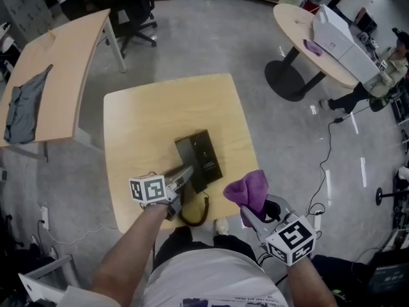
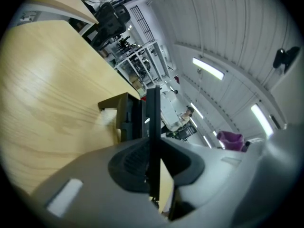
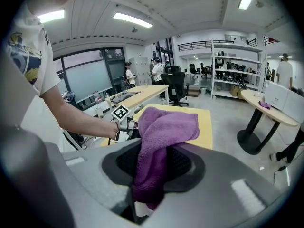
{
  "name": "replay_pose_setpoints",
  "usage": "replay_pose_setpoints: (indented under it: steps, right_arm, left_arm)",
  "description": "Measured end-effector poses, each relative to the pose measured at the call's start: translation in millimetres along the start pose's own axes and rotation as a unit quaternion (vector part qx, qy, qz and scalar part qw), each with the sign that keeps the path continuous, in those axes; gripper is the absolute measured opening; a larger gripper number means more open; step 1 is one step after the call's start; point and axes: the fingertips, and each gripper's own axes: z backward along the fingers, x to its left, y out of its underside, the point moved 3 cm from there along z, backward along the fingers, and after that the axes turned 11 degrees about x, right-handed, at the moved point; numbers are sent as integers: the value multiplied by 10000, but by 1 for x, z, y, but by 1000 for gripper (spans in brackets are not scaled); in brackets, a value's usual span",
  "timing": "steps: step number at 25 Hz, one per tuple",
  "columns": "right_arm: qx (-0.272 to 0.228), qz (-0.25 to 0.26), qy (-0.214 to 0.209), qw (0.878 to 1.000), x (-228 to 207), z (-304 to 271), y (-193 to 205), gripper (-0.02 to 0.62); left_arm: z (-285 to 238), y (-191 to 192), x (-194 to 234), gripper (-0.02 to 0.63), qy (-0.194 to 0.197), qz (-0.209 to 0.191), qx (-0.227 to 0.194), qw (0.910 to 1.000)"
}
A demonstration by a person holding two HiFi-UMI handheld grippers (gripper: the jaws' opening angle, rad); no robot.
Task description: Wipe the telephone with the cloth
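Observation:
A black telephone [image 1: 203, 155] lies on the small square wooden table [image 1: 160, 117], its coiled cord [image 1: 195, 215] hanging at the near edge. My left gripper [image 1: 185, 174] is at the telephone's near left edge. In the left gripper view its jaws [image 2: 153, 163] are shut on a thin black edge of the telephone [image 2: 153, 113], which stands upright between the pads. My right gripper [image 1: 255, 213] hovers off the table's near right corner, shut on a bunched purple cloth [image 1: 248, 189]. In the right gripper view the cloth [image 3: 164, 132] drapes over the jaws [image 3: 154, 167].
A long desk [image 1: 61, 69] with a grey garment [image 1: 22, 104] stands at the left. A round table [image 1: 307, 37] carrying a white box is at the far right. A black office chair [image 1: 137, 11] sits behind. A cable [image 1: 329, 152] runs across the floor at right.

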Motion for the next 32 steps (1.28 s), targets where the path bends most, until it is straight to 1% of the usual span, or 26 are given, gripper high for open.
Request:
replay_pose_setpoints:
  steps: [6,10,14,20,23,27,32]
  right_arm:
    - [-192,163,-180,9995,-6,2,-11,117]
    - [-418,268,-311,9983,-11,5,-27,117]
    - [-740,552,-513,9944,-7,12,-57,117]
    - [-1249,1201,-759,9820,7,25,-114,117]
    - [-1418,1483,-898,9746,16,28,-138,117]
    - [-1549,1759,-1076,9662,28,28,-162,117]
    - [-1449,1968,-1195,9623,42,19,-168,117]
  left_arm:
    - [18,-5,-42,81,281,-162,-217,9992]
    - [33,-10,-74,81,409,-341,-400,9978]
    - [48,-14,-109,81,515,-519,-630,9953]
    - [66,-10,-158,81,725,-827,-832,9904]
    - [71,-8,-174,80,727,-917,-985,9882]
    - [75,-4,-185,80,639,-933,-1178,9866]
    - [81,1,-189,80,569,-906,-1335,9853]
